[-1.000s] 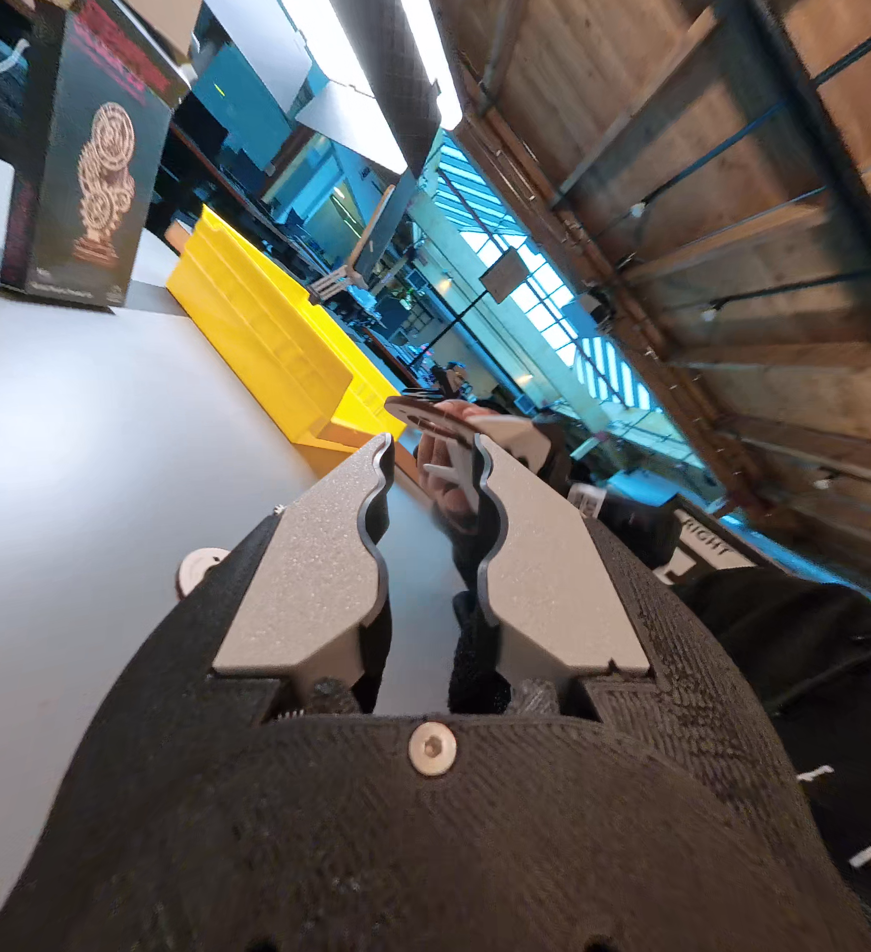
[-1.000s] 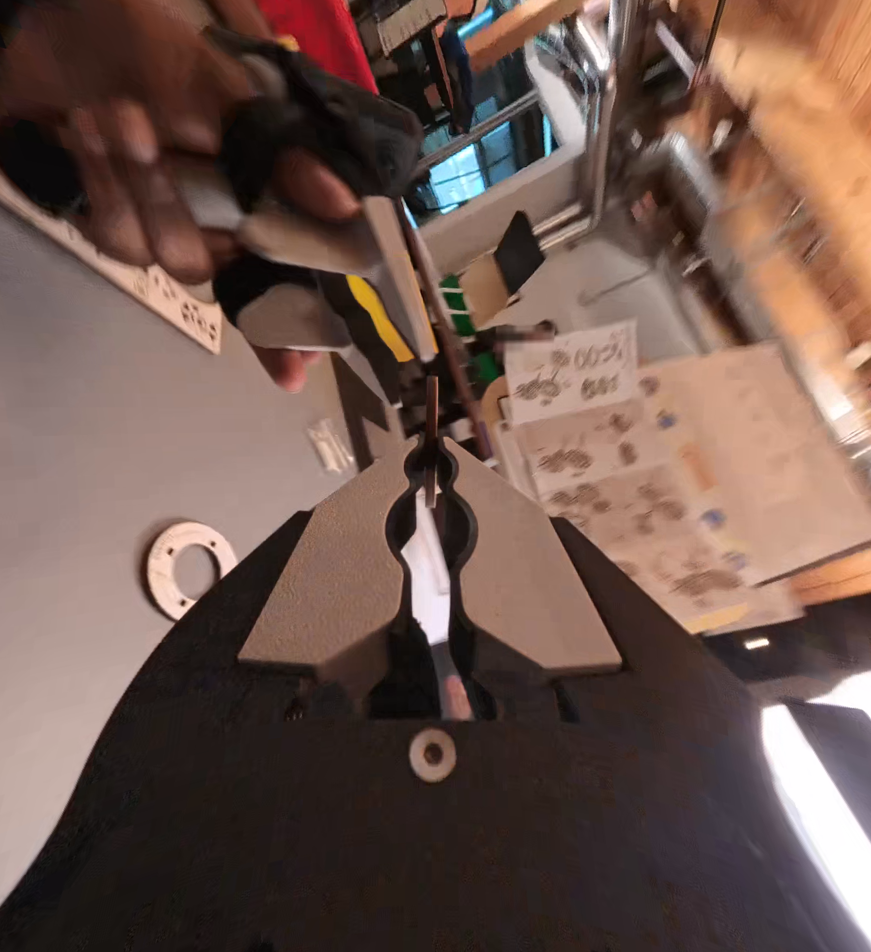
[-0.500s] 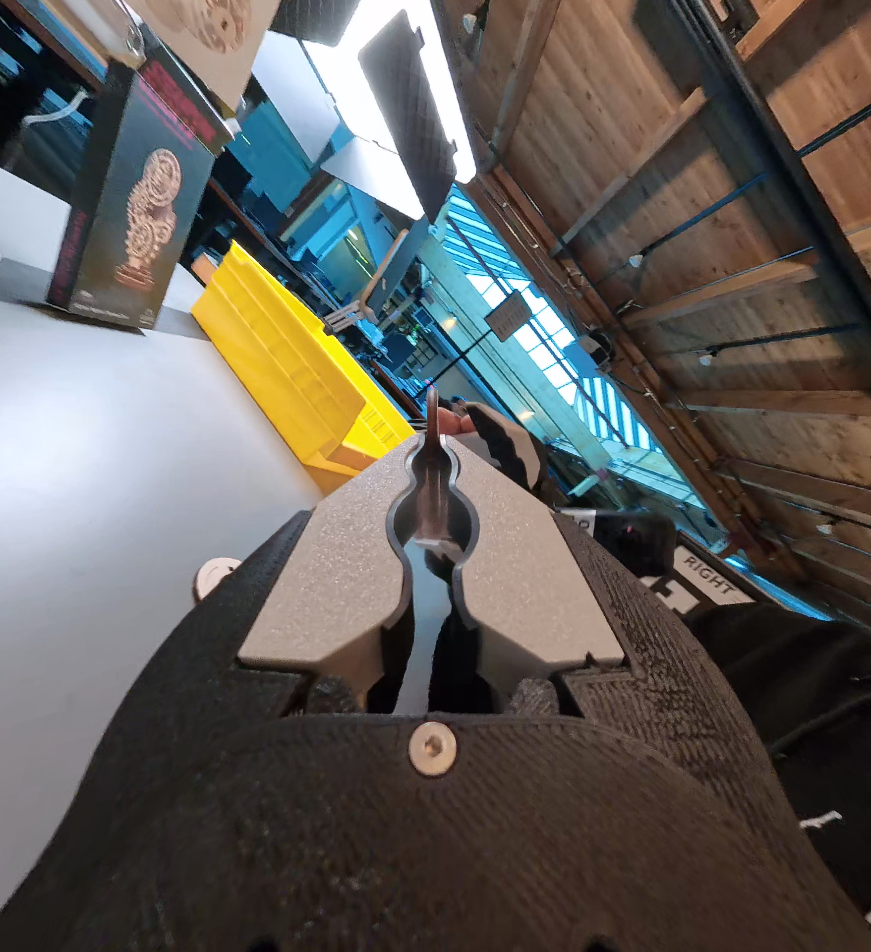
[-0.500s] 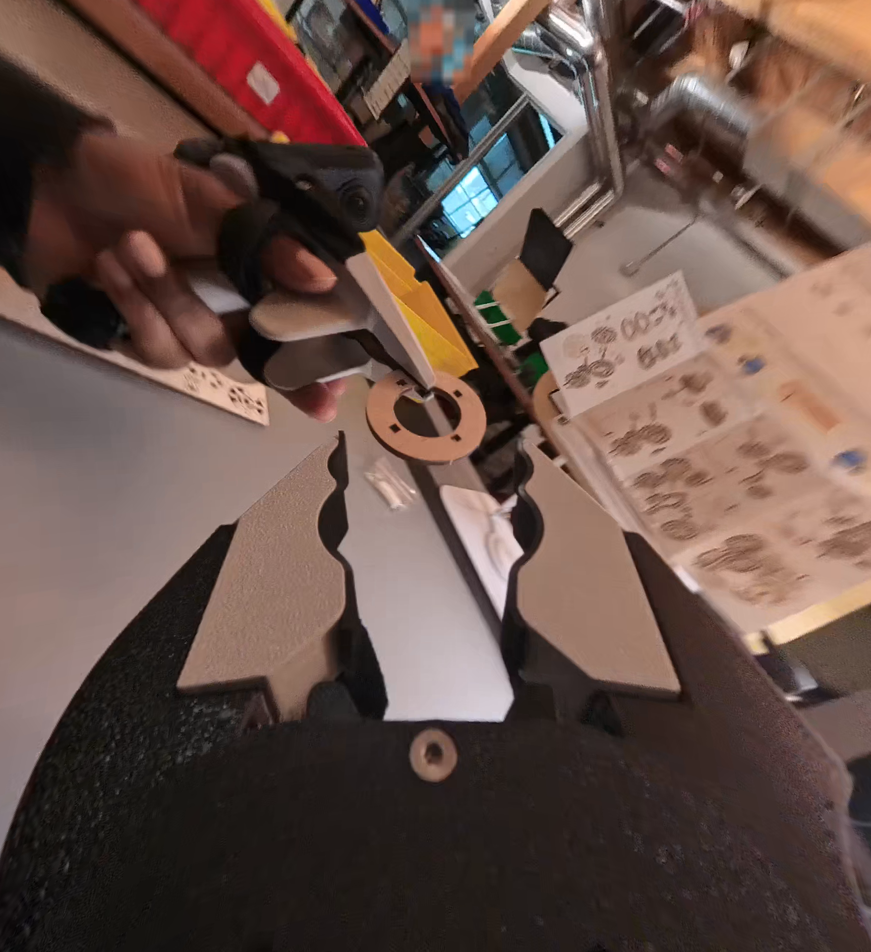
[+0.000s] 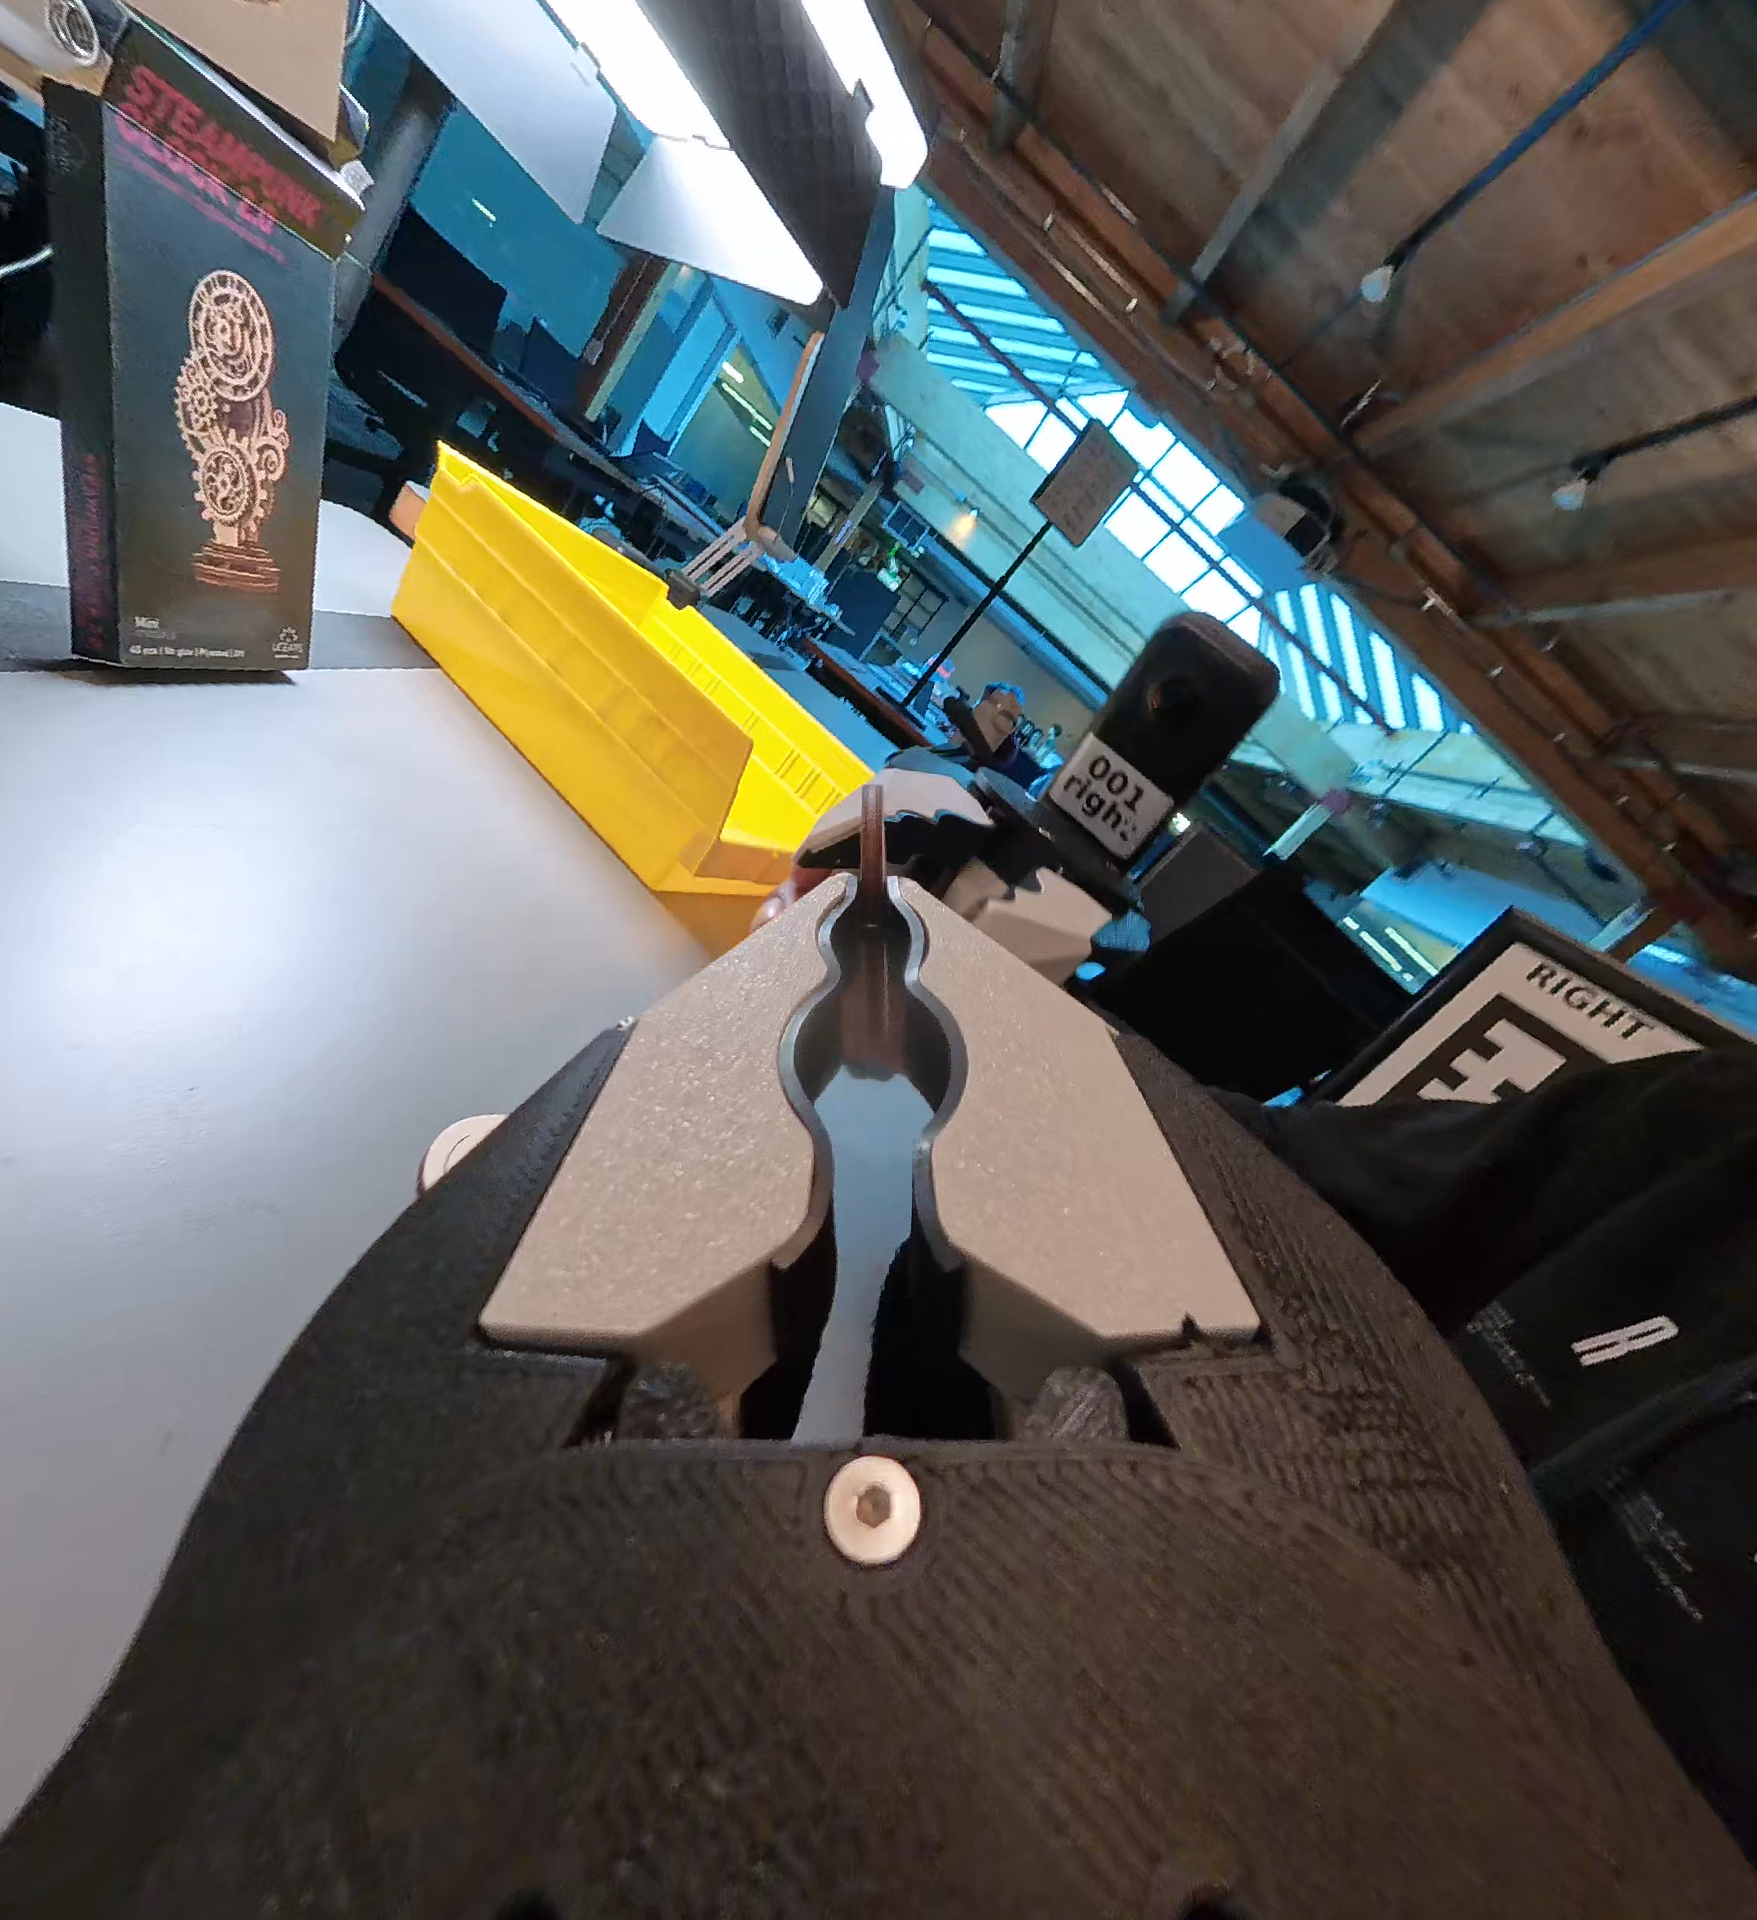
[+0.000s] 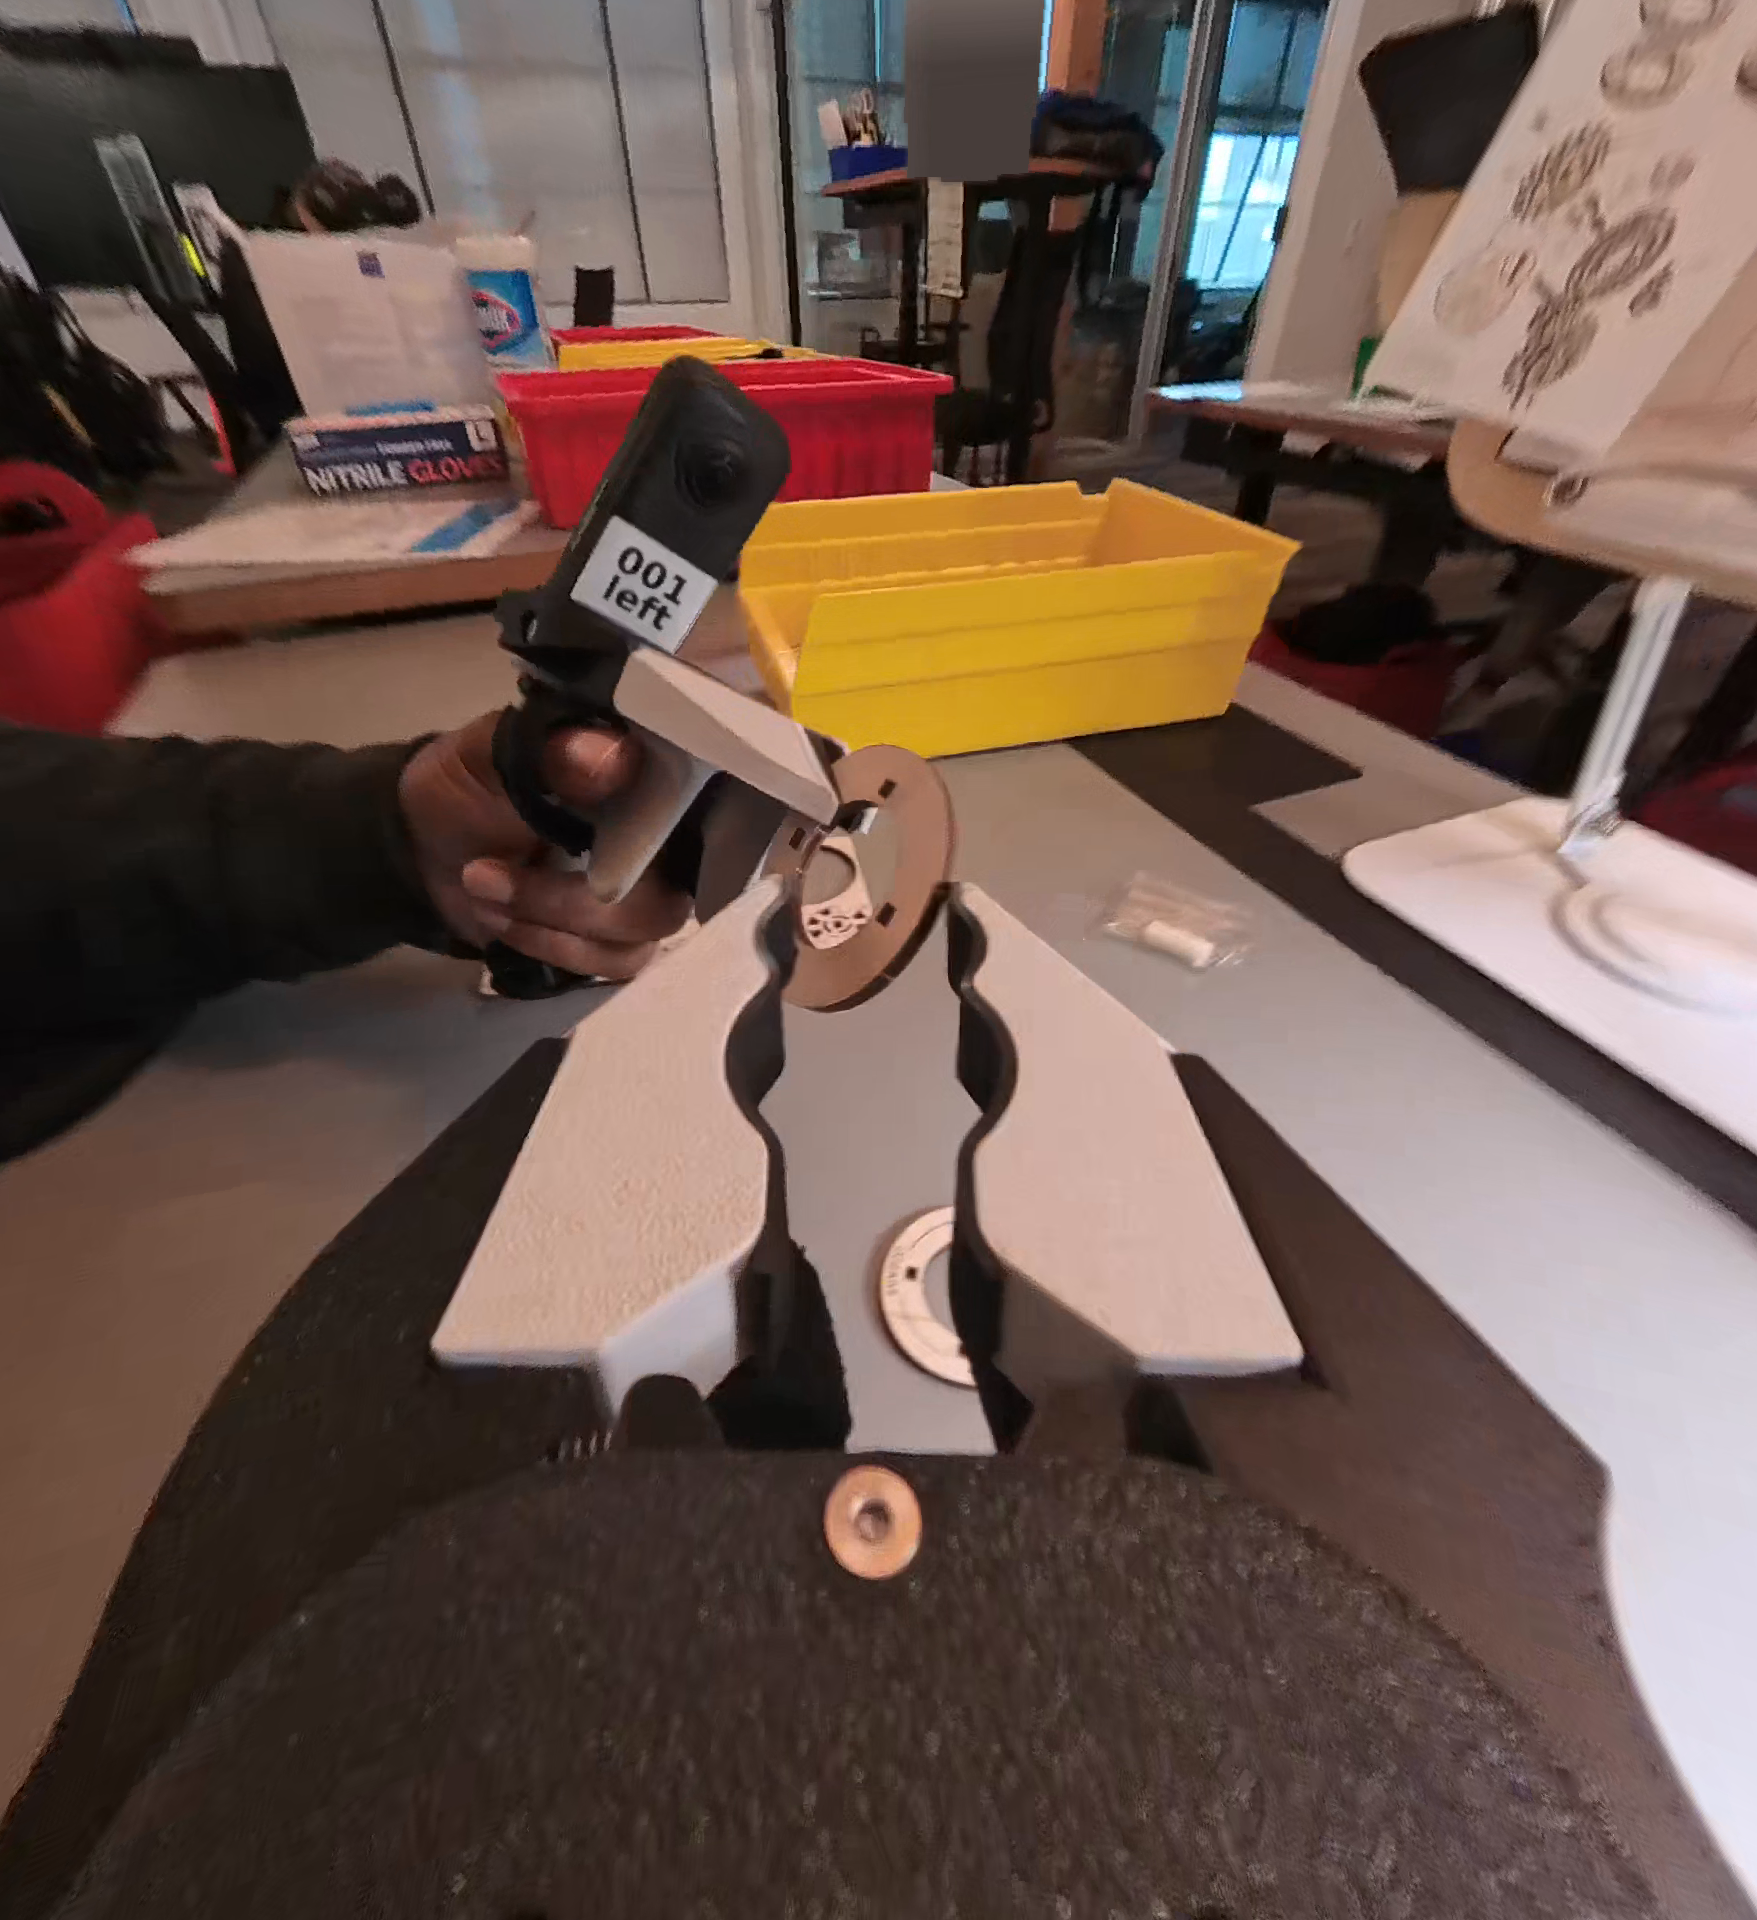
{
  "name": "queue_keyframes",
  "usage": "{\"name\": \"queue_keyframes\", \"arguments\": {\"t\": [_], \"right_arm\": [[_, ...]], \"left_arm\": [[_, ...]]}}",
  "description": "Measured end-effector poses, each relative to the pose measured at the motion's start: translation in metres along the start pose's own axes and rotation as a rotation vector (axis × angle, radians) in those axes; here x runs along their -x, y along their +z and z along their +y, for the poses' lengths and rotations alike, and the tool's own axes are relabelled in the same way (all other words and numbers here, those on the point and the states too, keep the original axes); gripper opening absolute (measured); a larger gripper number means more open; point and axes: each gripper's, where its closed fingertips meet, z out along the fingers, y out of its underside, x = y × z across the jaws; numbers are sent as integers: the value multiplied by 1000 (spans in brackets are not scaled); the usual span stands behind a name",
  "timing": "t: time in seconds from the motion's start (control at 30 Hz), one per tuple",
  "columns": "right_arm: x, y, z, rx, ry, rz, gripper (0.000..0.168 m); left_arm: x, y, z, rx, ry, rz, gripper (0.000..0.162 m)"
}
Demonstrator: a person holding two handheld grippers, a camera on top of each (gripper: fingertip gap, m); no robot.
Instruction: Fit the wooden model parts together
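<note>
A thin wooden ring (image 6: 858,977) with small square notches is clamped in my left gripper (image 6: 827,816), which a hand holds above the grey table. In the left wrist view the ring (image 5: 872,831) shows edge-on, sticking out of the shut left gripper (image 5: 872,899). My right gripper (image 6: 863,914) is open, and the ring's lower part sits between its fingertips without being clamped. The right gripper's fingers (image 5: 1030,914) show just beyond the ring in the left wrist view. A second, pale ring (image 6: 921,1299) lies flat on the table under the right gripper.
A yellow bin (image 6: 1009,613) stands at the far side of the table and also shows in the left wrist view (image 5: 593,665). A small clear bag of parts (image 6: 1165,925) lies to the right. An instruction sheet on a white stand (image 6: 1580,935) is far right. A dark product box (image 5: 199,416) stands upright. Left and right tips are no more than a few centimetres apart.
The ring passed from my right gripper to my left: the right opened and the left shut on it. Since then the right gripper has swung level, facing the ring.
</note>
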Motion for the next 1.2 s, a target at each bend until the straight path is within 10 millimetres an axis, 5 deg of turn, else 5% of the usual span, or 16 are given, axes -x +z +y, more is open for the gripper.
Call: {"name": "queue_keyframes", "arguments": {"t": [0.07, 0.43, 0.67, 0.87, 1.1, 1.2], "right_arm": [[-5, -2, 2, 4, 108, -23, 10], [-7, -2, 19, 60, 307, -103, 1], [29, 0, 61, 344, 556, -327, 0], [53, -3, 112, 675, 342, -306, 2], [38, -11, 130, 796, 177, -185, 12], [30, -11, 117, 740, 127, -163, 28]], "left_arm": [[1, 1, 3, 22, 19, -4, 2], [21, -1, 14, 95, 106, -127, 9], [29, -4, 13, 103, 125, -164, 11], [38, -5, 20, 149, 149, -218, 11], [44, -4, 26, 188, 151, -249, 11], [47, -6, 28, 217, 172, -277, 11]]}}
